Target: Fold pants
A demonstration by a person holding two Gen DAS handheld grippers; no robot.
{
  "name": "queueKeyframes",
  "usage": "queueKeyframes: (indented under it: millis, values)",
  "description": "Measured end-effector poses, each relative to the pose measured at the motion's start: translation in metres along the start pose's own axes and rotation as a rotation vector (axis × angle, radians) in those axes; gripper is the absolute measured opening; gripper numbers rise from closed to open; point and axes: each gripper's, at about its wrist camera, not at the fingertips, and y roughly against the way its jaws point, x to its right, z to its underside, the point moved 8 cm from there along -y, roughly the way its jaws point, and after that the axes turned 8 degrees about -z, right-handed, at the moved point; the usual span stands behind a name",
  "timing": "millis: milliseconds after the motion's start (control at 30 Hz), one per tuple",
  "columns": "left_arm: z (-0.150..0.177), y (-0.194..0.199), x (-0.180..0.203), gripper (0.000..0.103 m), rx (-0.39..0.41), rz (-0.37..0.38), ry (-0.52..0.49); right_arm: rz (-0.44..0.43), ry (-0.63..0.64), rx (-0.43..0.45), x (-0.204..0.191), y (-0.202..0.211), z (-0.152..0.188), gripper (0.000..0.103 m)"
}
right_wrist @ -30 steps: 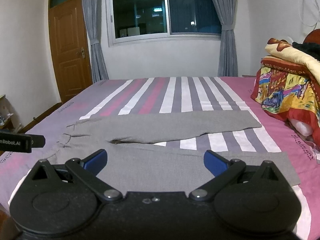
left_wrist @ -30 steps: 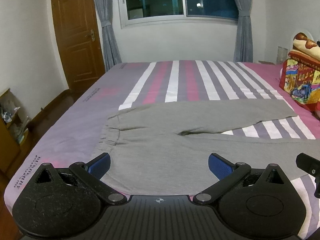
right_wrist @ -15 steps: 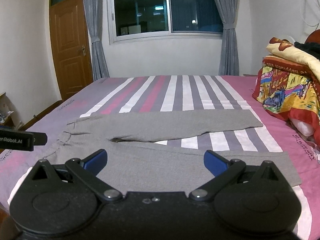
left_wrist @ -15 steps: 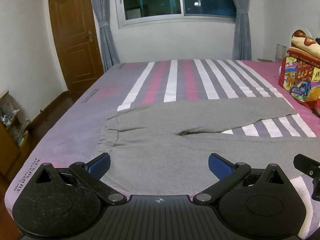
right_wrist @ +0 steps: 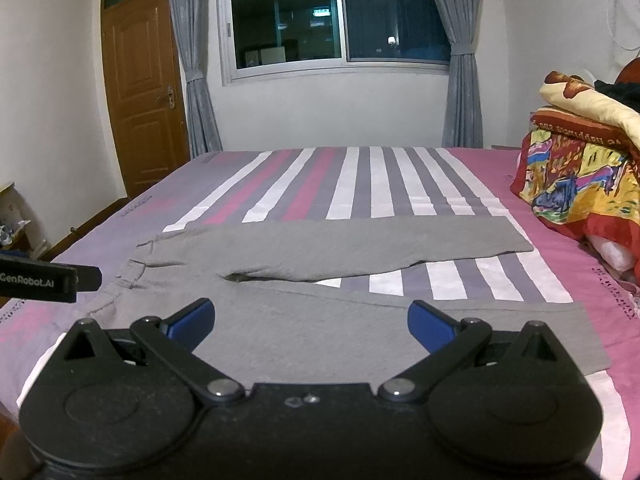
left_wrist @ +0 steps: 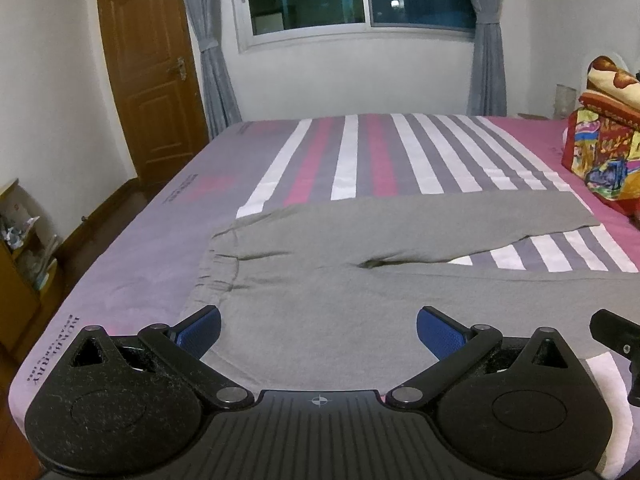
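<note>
Grey pants (left_wrist: 360, 264) lie flat on the striped bed, waistband to the left, both legs running right and spread in a narrow V. They show in the right wrist view (right_wrist: 320, 276) too. My left gripper (left_wrist: 319, 326) is open and empty, above the near edge of the pants close to the waistband. My right gripper (right_wrist: 311, 320) is open and empty, above the near leg. Each gripper's edge shows in the other's view: the right one (left_wrist: 616, 332) and the left one (right_wrist: 44, 278).
The bed (left_wrist: 356, 160) has purple, pink and white stripes. A pile of colourful blankets (right_wrist: 580, 168) sits at the right. A wooden door (left_wrist: 148, 80) and a low shelf (left_wrist: 20, 248) stand at the left. A curtained window (right_wrist: 336, 20) is behind.
Both grippers have tilted up and drawn back slightly, so the pants sit lower in both views. Both stay open. The pants have not moved.
</note>
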Motion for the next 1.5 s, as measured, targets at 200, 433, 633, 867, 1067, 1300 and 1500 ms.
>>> queueKeyframes:
  millis: [200,433,633,867,1067,1300,1500]
  values:
    - [-0.002,-0.010,-0.002,0.103,0.021,-0.011,-0.003,-0.012,-0.006,0.001,-0.002,-0.004,0.000,0.103]
    - [-0.002,-0.026,-0.005,0.103,0.010,-0.015,-0.006,-0.023,0.003,0.002,-0.005,-0.013,-0.005,0.103]
    - [-0.007,-0.047,-0.011,0.103,0.010,-0.051,-0.014,-0.018,0.039,-0.001,-0.006,-0.028,-0.010,0.103]
    - [-0.019,-0.071,-0.021,0.103,0.014,-0.085,-0.026,-0.049,0.051,0.014,-0.010,-0.045,-0.020,0.103]
    - [-0.033,-0.093,-0.027,0.103,0.008,-0.105,-0.033,-0.066,0.071,0.025,-0.014,-0.064,-0.030,0.103]
    - [-0.049,-0.121,-0.029,0.103,0.003,-0.115,-0.025,-0.065,0.096,0.031,-0.016,-0.094,-0.042,0.103]
    - [-0.057,-0.154,-0.037,0.103,-0.041,-0.141,0.008,-0.087,0.146,0.028,-0.023,-0.123,-0.050,0.102]
